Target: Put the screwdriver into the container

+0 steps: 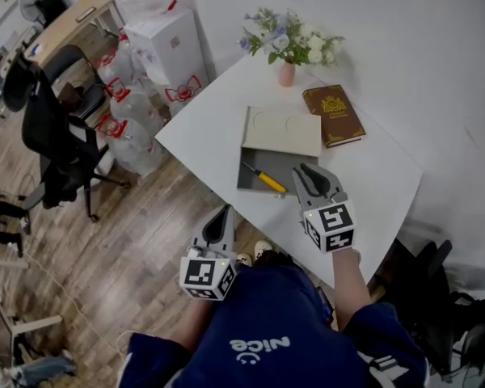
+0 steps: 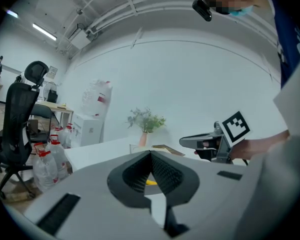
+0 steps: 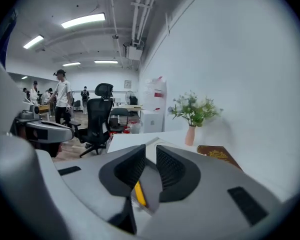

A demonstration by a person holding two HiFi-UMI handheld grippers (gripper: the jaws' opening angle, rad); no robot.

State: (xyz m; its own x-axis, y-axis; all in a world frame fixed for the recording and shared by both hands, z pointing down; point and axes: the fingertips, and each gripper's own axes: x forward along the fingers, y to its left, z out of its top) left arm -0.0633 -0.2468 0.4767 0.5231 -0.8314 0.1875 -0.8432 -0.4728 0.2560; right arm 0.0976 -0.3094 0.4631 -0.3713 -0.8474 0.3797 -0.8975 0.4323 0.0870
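Note:
A screwdriver with a yellow handle lies in the open grey part of the container, whose cream lid covers the far half. My right gripper hovers just right of the handle, jaws a narrow gap apart and gripping nothing. In the right gripper view the yellow handle shows below the jaws of the right gripper. My left gripper hangs off the table's near edge, jaws together and empty. In the left gripper view, a bit of yellow shows past the left gripper.
On the white table, a brown book lies right of the container and a pink vase of flowers stands at the far corner. On the floor to the left are a black office chair, water bottles and a white cabinet.

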